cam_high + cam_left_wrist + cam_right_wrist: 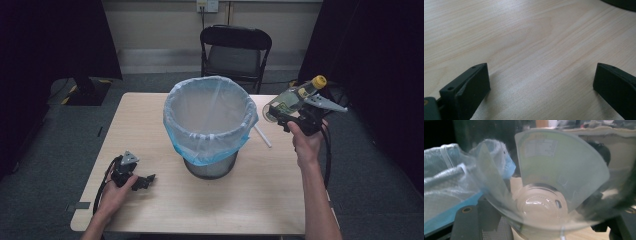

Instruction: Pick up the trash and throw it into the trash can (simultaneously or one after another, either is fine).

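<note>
Bin (210, 125) mid-table (150, 115); chair (235, 50) behind it.

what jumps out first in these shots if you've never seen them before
A mesh bin lined with a blue-edged bag stands mid-table. The right gripper holds a clear plastic bottle with a yellow cap beside the bin's rim, while the left gripper rests open on the wooden table.

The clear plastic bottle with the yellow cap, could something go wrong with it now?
The clear plastic bottle with the yellow cap is held by the right gripper beside the lined mesh bin, not over it; released now, it would likely hit the wooden table. Swinging across, it might snag the thin blue-edged bag.
</note>
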